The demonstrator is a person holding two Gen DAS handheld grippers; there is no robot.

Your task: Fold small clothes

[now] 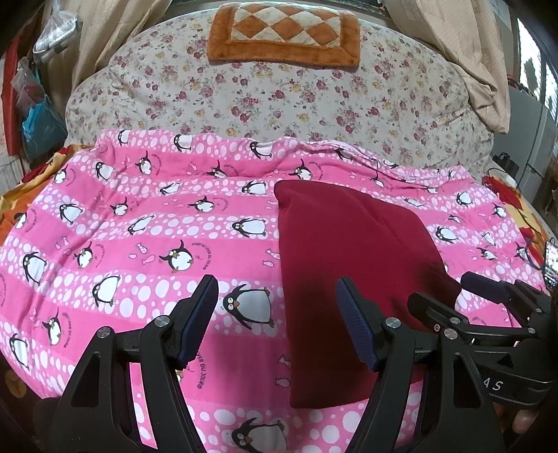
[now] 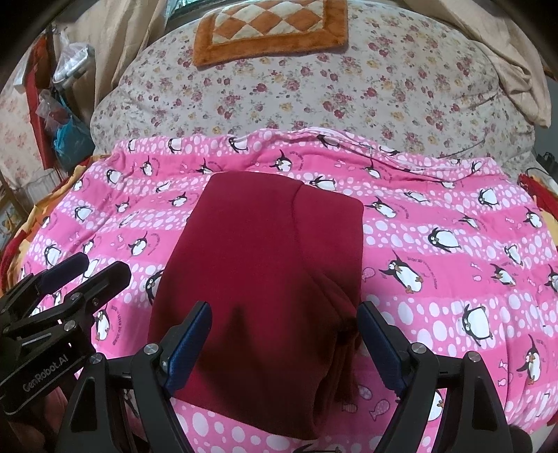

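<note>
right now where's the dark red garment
The dark red garment lies folded on the pink penguin blanket, centre in the right wrist view, in front of the floral pillow.

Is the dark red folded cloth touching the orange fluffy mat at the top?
Apart. The right wrist view shows the red cloth lying on the penguin blanket, with flowery bedding between it and the orange mat.

My view is mostly bed: a pink penguin-print blanket (image 1: 139, 223) spreads across the lower frame, with a floral quilt (image 1: 279, 101) bunched behind it. At top centre lies an orange checkered mat (image 1: 284, 33). Beige curtains (image 1: 464, 52) hang at the upper right, beside a bright window (image 1: 533, 69). Plastic bags (image 1: 38, 115) crowd the left edge.
</note>
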